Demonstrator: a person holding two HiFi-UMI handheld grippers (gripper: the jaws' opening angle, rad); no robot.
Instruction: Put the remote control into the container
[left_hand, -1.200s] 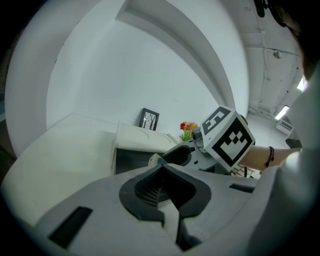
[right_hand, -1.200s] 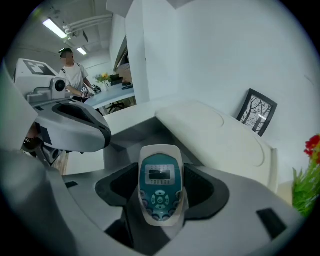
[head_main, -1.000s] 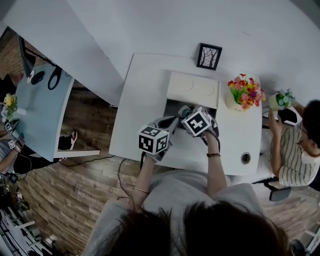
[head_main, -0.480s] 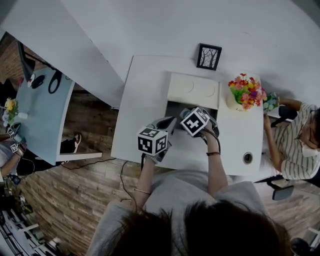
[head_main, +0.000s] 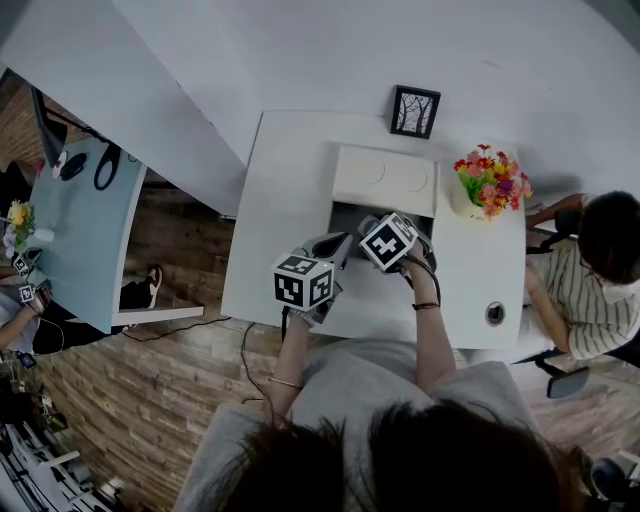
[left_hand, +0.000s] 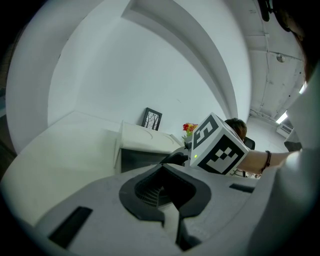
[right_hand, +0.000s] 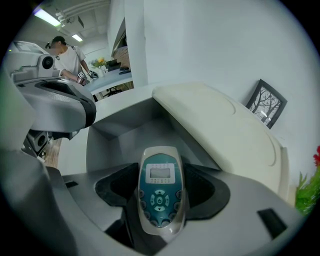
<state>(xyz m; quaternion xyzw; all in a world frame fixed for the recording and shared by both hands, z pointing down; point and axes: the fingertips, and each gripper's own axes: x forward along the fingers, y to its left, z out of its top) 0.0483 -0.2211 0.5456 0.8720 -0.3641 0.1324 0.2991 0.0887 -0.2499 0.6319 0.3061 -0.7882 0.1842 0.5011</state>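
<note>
Right gripper view: the remote control (right_hand: 160, 200), teal-faced with a small screen and a silver rim, sat clamped between the jaws of the right gripper (right_hand: 159, 186), buttons towards the camera.
Remote control's place: held in the air at the near edge of the container's mouth, its far end reaching over the opening; by my reading it was not yet inside.
Container: a grey box (right_hand: 125, 127) on the white tabletop (head_main: 285, 190), with nothing visible in the part of the hollow that showed.
Lid: the cream lid (right_hand: 220, 125) was thrown open, lying back beyond the opening.
Left gripper: the left gripper (left_hand: 162, 192) had its jaws pressed together on nothing and hung near the container's front, left of the right gripper.
Step in hand: the carry seemed finished and the lowering about to begin.
Next move: it called for dipping the remote down into the hollow, clear of the near wall, before the jaws part.
Only the head view showed: the whole tabletop, a framed picture (head_main: 416, 111), a flower pot (head_main: 490, 180) and a seated person (head_main: 590, 280) at the right.
Only the gripper views showed: each gripper's grip, hidden from above by the marker cubes.
</note>
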